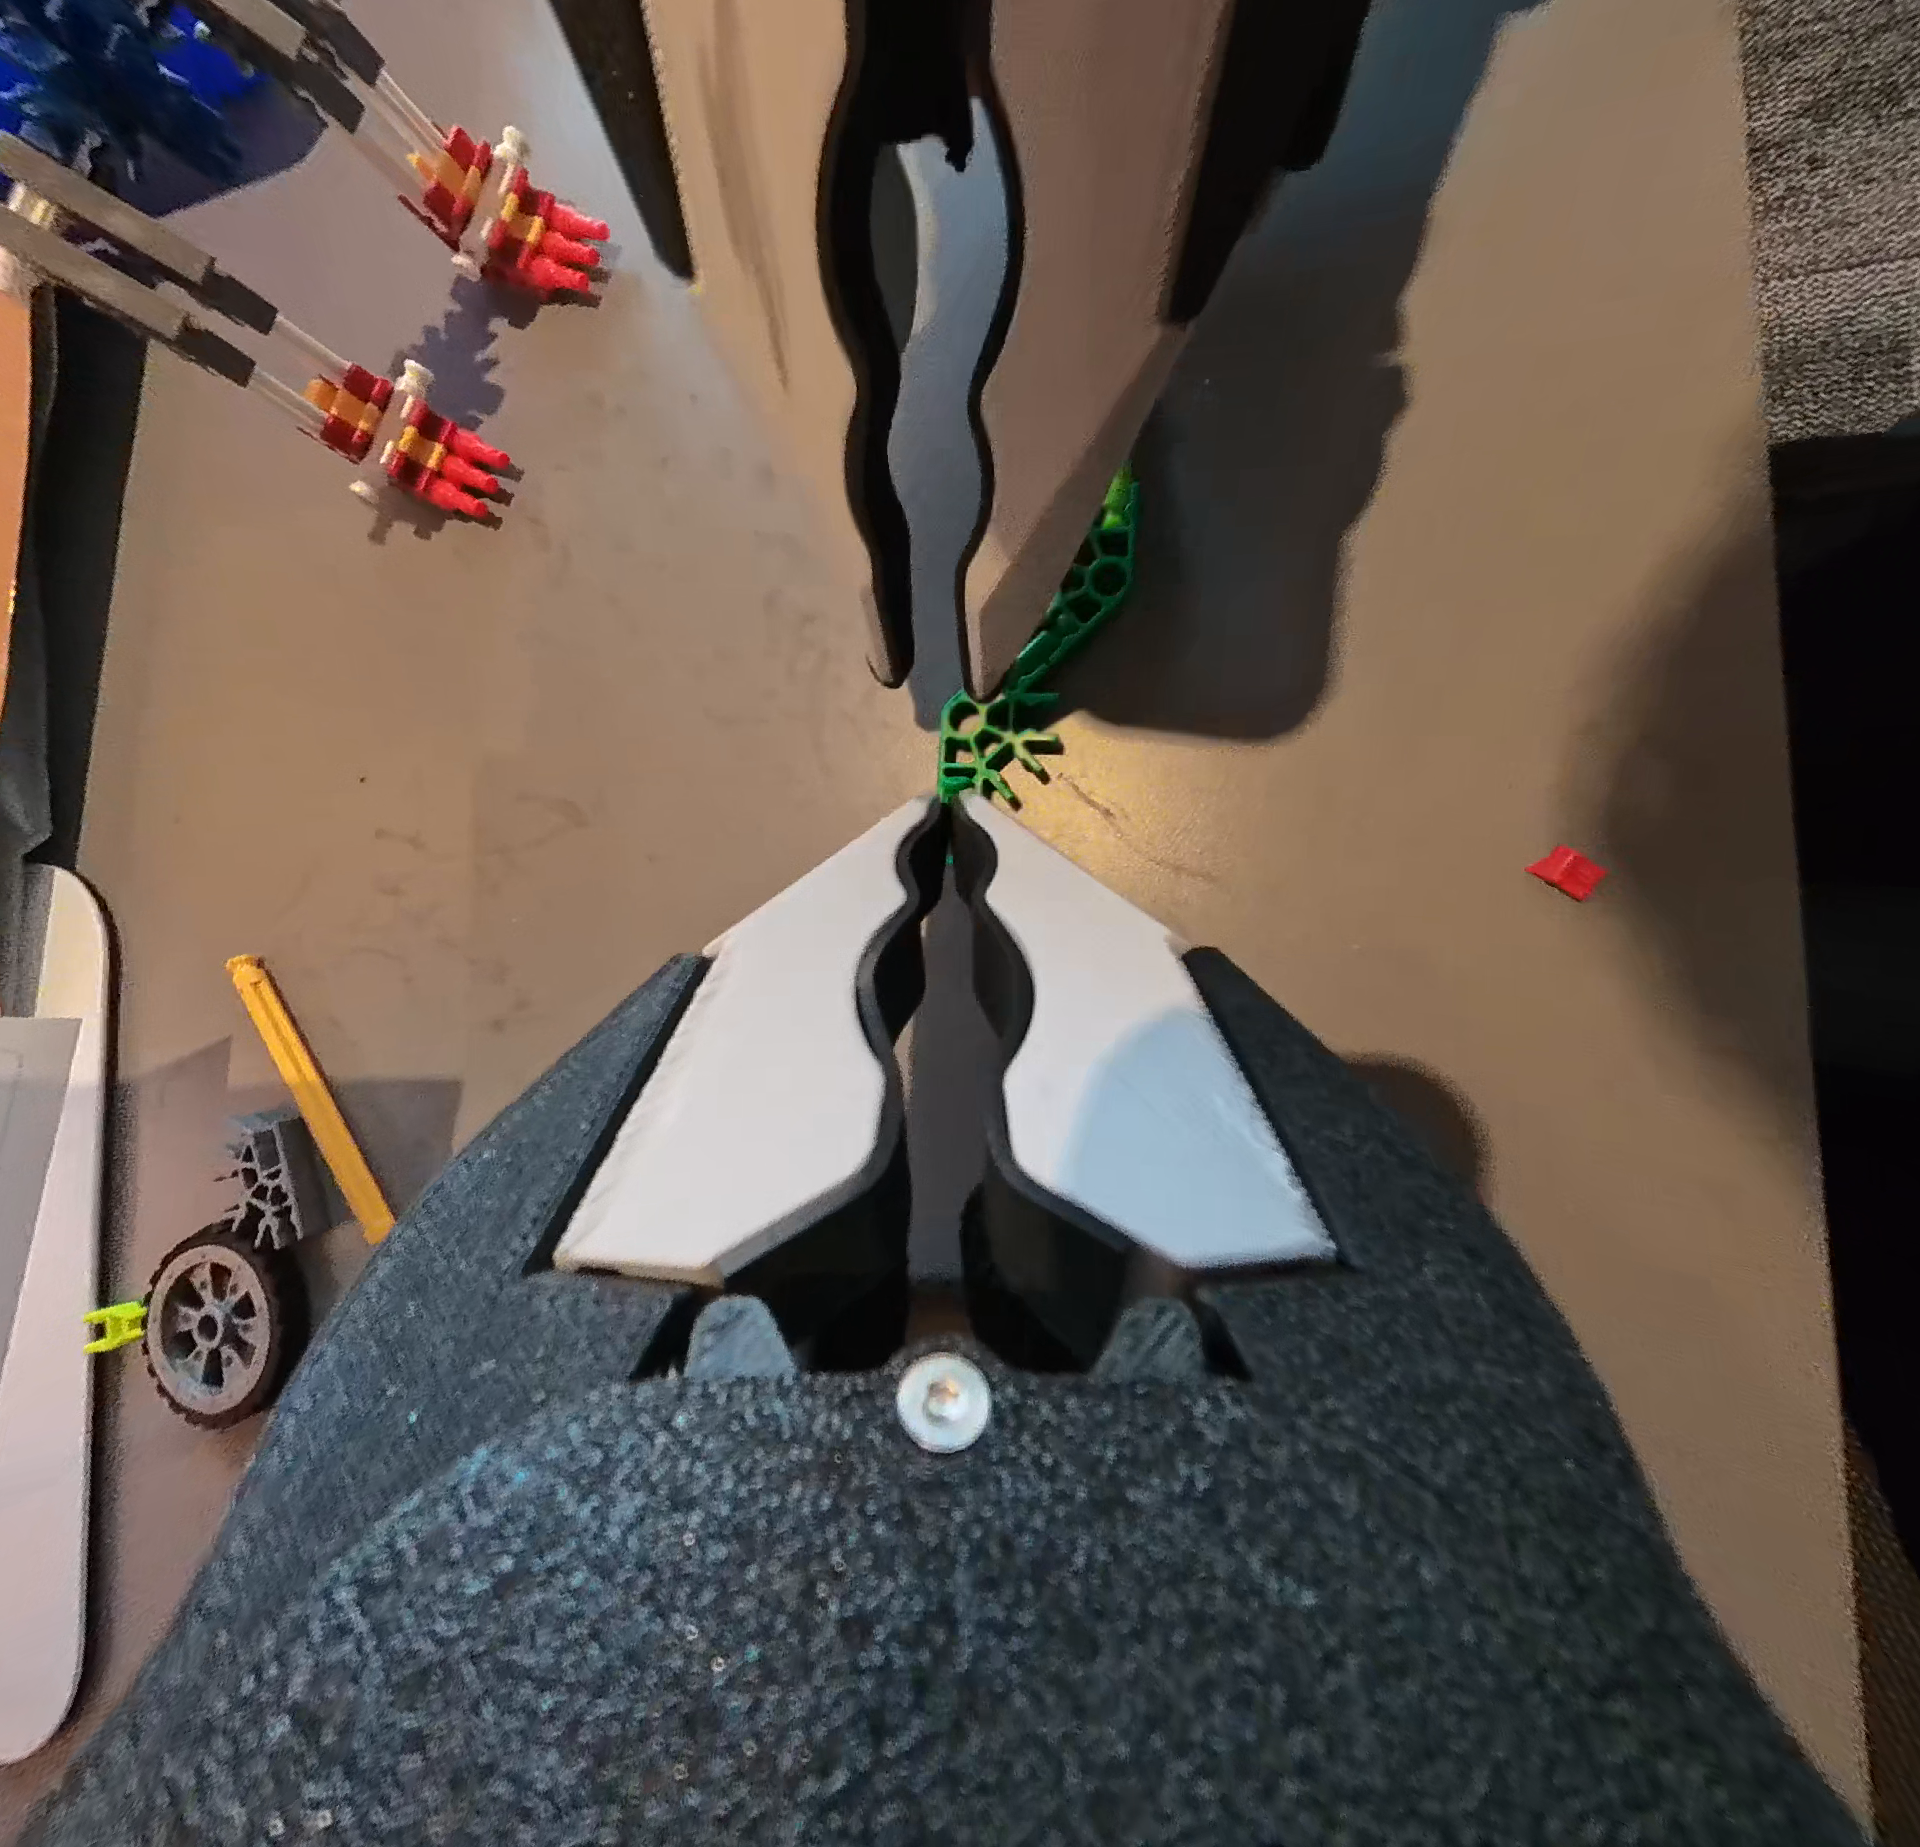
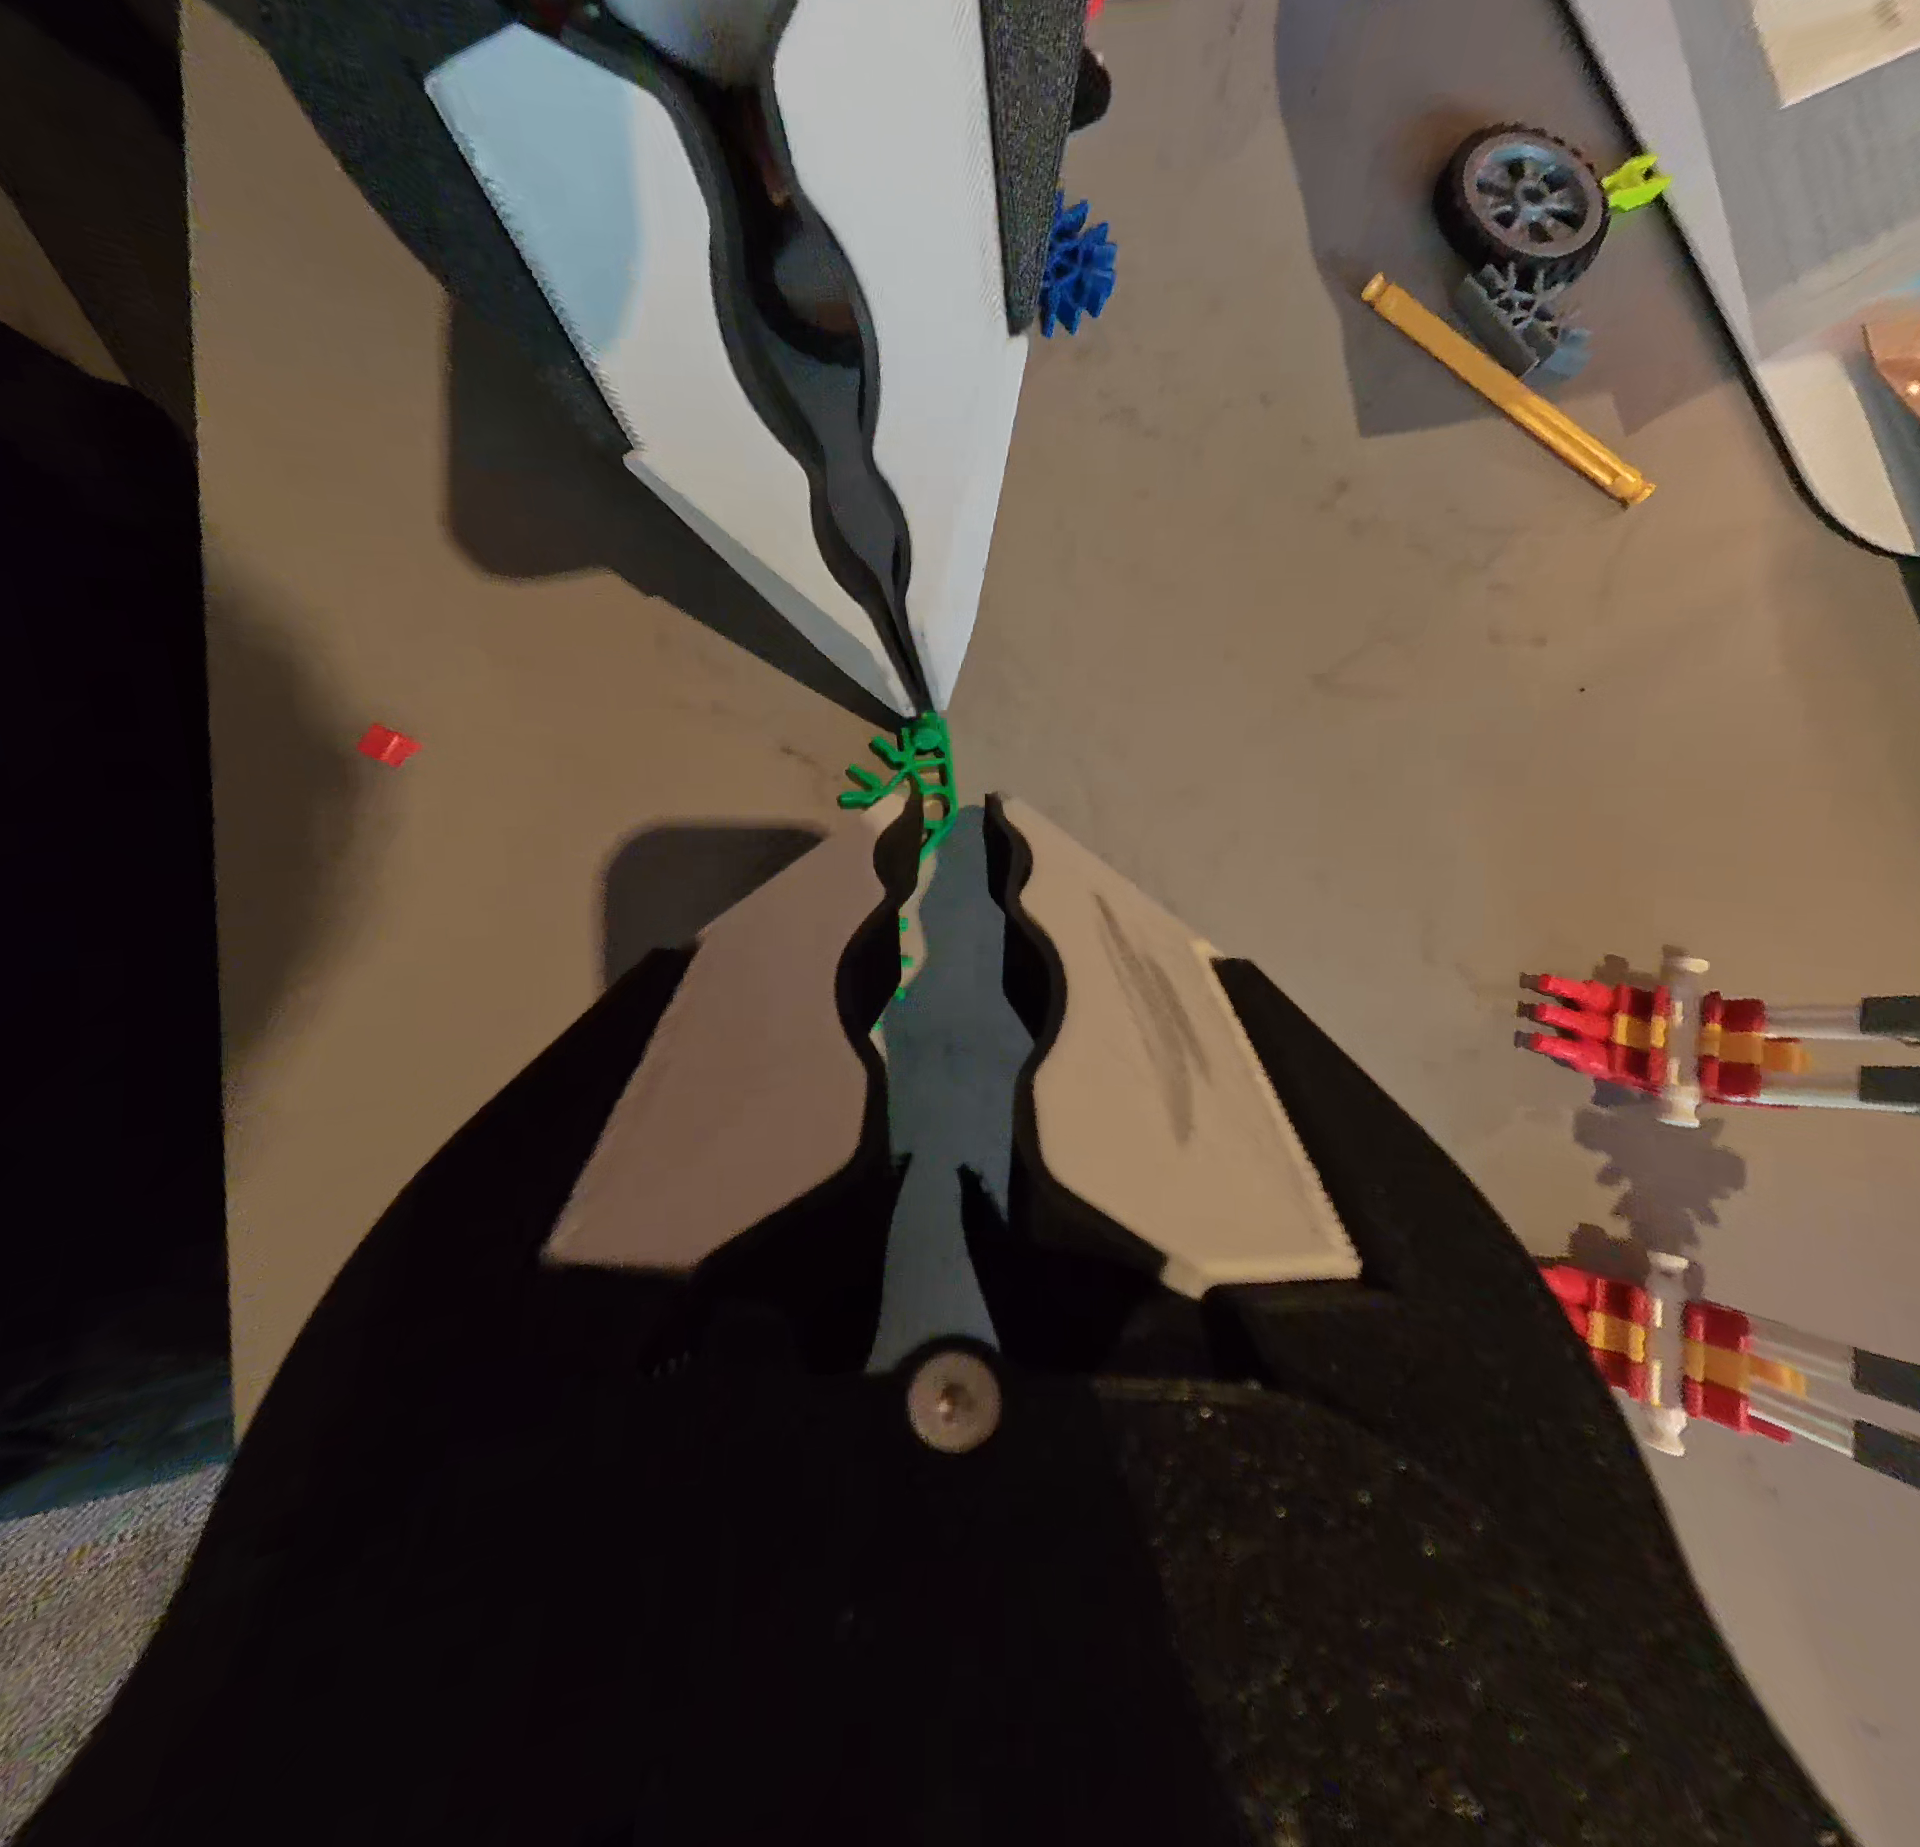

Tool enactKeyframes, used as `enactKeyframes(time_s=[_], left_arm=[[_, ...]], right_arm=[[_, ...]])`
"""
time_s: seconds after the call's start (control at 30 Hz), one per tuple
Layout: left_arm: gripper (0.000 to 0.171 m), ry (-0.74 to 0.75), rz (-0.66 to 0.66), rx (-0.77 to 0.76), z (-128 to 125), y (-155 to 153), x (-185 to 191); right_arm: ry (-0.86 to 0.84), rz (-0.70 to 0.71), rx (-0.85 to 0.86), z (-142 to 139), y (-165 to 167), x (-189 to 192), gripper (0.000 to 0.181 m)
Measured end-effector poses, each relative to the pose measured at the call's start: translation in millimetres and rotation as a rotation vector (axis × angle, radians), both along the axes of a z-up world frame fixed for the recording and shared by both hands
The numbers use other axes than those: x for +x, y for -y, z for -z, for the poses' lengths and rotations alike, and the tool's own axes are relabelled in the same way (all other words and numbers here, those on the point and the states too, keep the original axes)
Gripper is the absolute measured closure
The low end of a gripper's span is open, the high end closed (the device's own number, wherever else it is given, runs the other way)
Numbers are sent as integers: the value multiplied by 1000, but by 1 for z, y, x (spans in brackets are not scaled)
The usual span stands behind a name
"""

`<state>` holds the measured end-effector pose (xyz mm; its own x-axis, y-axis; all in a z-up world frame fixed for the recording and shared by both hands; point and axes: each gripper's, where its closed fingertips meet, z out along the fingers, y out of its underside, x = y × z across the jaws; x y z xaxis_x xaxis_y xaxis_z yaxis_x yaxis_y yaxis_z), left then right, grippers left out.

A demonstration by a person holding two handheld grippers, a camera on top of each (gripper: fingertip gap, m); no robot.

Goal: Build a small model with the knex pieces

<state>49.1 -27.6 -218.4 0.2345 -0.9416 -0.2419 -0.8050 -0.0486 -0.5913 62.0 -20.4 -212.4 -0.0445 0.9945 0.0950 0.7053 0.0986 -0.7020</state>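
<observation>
**Green connector pinched between two grippers over the surface**

Green connector pieces (image 1: 997,748) sit at the middle of both views, flat lattice plastic with snowflake-like prongs, held just above the tan surface (image 1: 623,706). The left gripper (image 1: 943,805) has its pale, wavy-edged fingers pressed together on the near edge of the piece. The right gripper (image 2: 951,810) meets it from the opposite side with its tips slightly apart; a strip of green runs along the inside of its left finger, so it looks to be touching the part, though I cannot tell whether it truly clamps it.

In the left wrist view a second green lattice section (image 1: 1091,571) angles away beside the right gripper's finger; the two sections appear joined, but the joint itself is hidden.

Around them:
- a small red block (image 1: 1567,870) lies well apart on the surface;
- a yellow rod (image 2: 1507,389) lies beside a grey connector (image 2: 1522,327) and a rubber-tyred wheel (image 2: 1527,202) with a lime clip (image 2: 1634,182);
- a blue snowflake connector (image 2: 1078,265) peeks from behind the left gripper;
- two red-and-orange rod assemblies (image 1: 499,213) with clear and black rods stand near the edge;
- a white tray (image 2: 1766,270) borders the surface.
</observation>
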Motion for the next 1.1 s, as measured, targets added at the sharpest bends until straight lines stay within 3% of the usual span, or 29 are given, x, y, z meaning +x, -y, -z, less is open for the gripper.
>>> enactKeyframes(time_s=[1.1], left_arm=[[171,-16,69,-21,1,-2,10]], right_arm=[[4,-28,-50,8,5,-1,172]])
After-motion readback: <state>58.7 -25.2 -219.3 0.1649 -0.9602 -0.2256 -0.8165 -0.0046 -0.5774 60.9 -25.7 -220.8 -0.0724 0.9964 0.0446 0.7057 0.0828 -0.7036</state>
